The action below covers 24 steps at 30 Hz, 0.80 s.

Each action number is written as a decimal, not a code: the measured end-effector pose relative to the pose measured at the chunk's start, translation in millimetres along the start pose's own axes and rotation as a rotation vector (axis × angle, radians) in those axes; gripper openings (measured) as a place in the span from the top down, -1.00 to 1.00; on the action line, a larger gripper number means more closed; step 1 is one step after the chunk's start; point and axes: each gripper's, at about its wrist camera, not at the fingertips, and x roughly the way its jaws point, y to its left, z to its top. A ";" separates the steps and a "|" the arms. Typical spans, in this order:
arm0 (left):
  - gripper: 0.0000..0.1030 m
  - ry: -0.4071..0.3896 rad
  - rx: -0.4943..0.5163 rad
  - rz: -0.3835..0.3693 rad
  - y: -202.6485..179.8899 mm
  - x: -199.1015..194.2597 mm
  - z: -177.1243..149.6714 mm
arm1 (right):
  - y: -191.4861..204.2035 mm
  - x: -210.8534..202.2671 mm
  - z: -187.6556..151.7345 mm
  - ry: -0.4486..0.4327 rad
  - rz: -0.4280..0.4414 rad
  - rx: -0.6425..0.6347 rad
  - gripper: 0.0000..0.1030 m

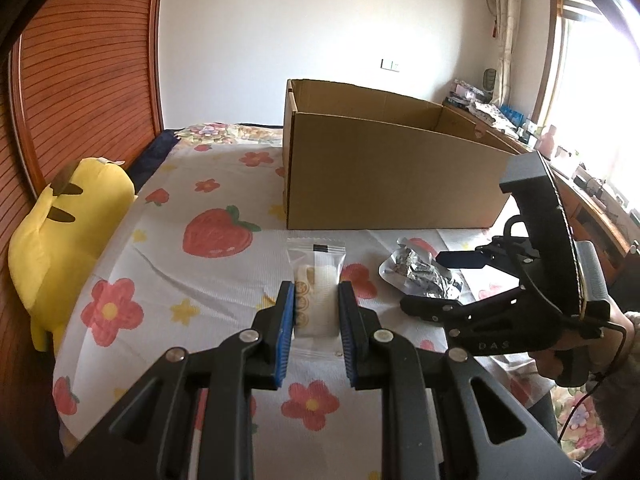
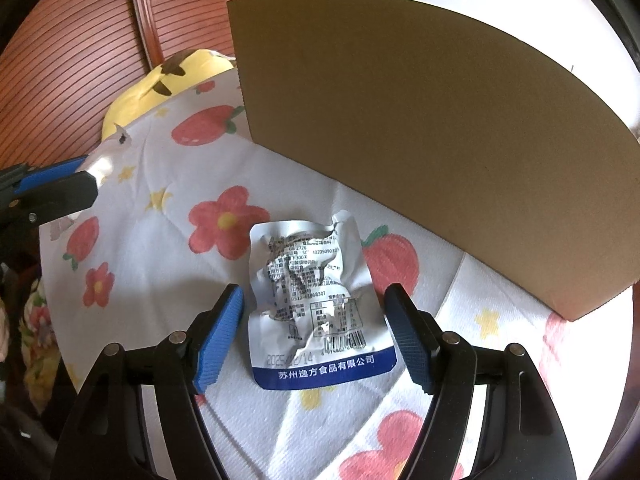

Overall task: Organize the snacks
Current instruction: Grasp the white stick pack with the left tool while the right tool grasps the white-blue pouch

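My left gripper (image 1: 316, 292) is shut on a clear-wrapped snack packet (image 1: 316, 264) with a pale pastry inside, held a little above the floral bedsheet (image 1: 224, 184). An open cardboard box (image 1: 384, 172) stands behind it on the bed. In the right wrist view, a crumpled silver pouch (image 2: 308, 264) with a blue bottom band lies flat on the sheet. My right gripper (image 2: 314, 292) stands open astride it, pads clear of both its edges. The left gripper (image 2: 90, 178) with its packet (image 2: 106, 160) shows at that view's left edge. The box wall (image 2: 420, 140) rises just beyond the pouch.
A yellow plush toy (image 1: 60, 240) leans on the wooden headboard (image 1: 80, 80) at the left. A cluttered desk (image 1: 500, 112) runs under the window at the far right. A person's hand (image 1: 580, 344) grips the right gripper's handle.
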 end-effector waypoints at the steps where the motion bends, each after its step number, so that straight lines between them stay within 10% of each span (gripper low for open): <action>1: 0.63 -0.001 0.000 0.000 0.4 -0.2 -0.5 | -0.5 -0.2 -0.3 0.000 0.000 0.002 -0.44; 24: 0.62 -0.012 0.004 -0.007 -7.7 -2.4 -5.1 | 8.4 -21.7 -14.9 -0.038 -0.027 0.034 -0.24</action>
